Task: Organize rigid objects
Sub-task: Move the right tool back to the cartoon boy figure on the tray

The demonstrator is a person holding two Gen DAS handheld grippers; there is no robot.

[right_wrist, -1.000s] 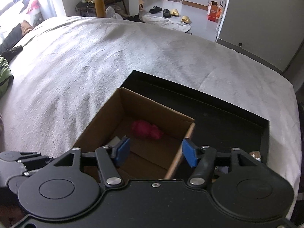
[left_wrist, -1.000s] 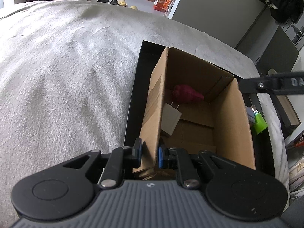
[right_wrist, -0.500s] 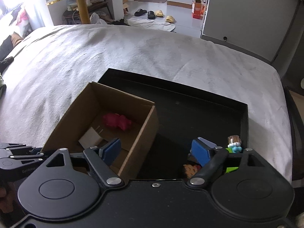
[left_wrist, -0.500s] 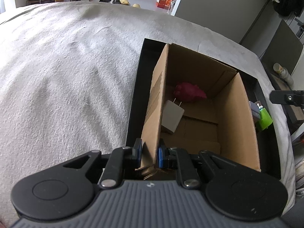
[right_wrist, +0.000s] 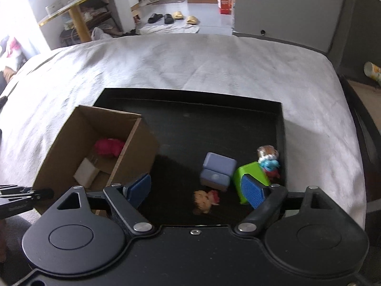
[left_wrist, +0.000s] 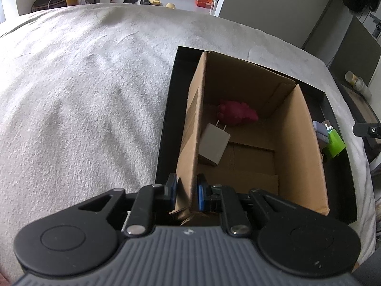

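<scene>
A brown cardboard box (left_wrist: 300, 143) (right_wrist: 140, 152) stands in a black tray (left_wrist: 164, 138) (right_wrist: 190, 133) on a bed. Inside the box lie a magenta toy (left_wrist: 235, 113) (right_wrist: 108, 146) and a white plug adapter (left_wrist: 214, 144) (right_wrist: 87, 172). My left gripper (left_wrist: 187, 193) is shut on the box's near left wall. My right gripper (right_wrist: 197, 189) hangs open over the tray with nothing between its fingers. Beyond it lie a blue-grey block (right_wrist: 218, 170), a green block (right_wrist: 251, 177), a small blond doll head (right_wrist: 204, 200) and a colourful figurine (right_wrist: 269, 159).
The white bedspread (left_wrist: 83, 95) (right_wrist: 190, 66) surrounds the tray. A dark cabinet (left_wrist: 352, 54) and a cup (right_wrist: 372, 71) stand off the right side. Slippers (right_wrist: 171, 17) lie on the floor past the bed's far edge.
My right gripper has swung rightward from above the box to above the loose toys, and its jaws have spread wider. My left gripper keeps its hold on the box wall.
</scene>
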